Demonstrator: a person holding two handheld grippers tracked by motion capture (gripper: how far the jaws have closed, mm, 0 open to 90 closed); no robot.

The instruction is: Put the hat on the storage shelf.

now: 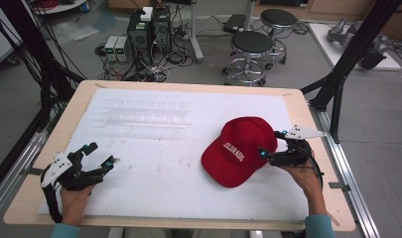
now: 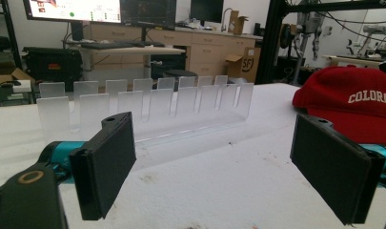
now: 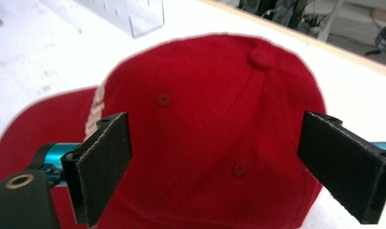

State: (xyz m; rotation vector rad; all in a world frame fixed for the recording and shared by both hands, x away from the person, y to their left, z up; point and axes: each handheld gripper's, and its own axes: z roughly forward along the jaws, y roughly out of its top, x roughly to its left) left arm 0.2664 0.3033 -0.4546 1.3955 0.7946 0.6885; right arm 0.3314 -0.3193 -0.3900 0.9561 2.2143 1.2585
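A red cap [image 1: 238,148] with white lettering lies on the white mat, right of centre, brim toward the person. My right gripper [image 1: 271,144] is open at the cap's right side, its jaws spread on either side of the crown [image 3: 214,129]. My left gripper [image 1: 100,156] stands open near the front left of the mat with nothing between its jaws. In the left gripper view the cap [image 2: 352,102] lies far to the right, beyond that open gripper [image 2: 228,167].
A clear plastic slotted rack [image 1: 144,111] lies at the back left of the mat [image 1: 154,163]; it also stands ahead of the left gripper [image 2: 147,107]. Black frame posts [image 1: 345,59] rise at the table's right. Stools [image 1: 250,47] and computers stand on the floor beyond.
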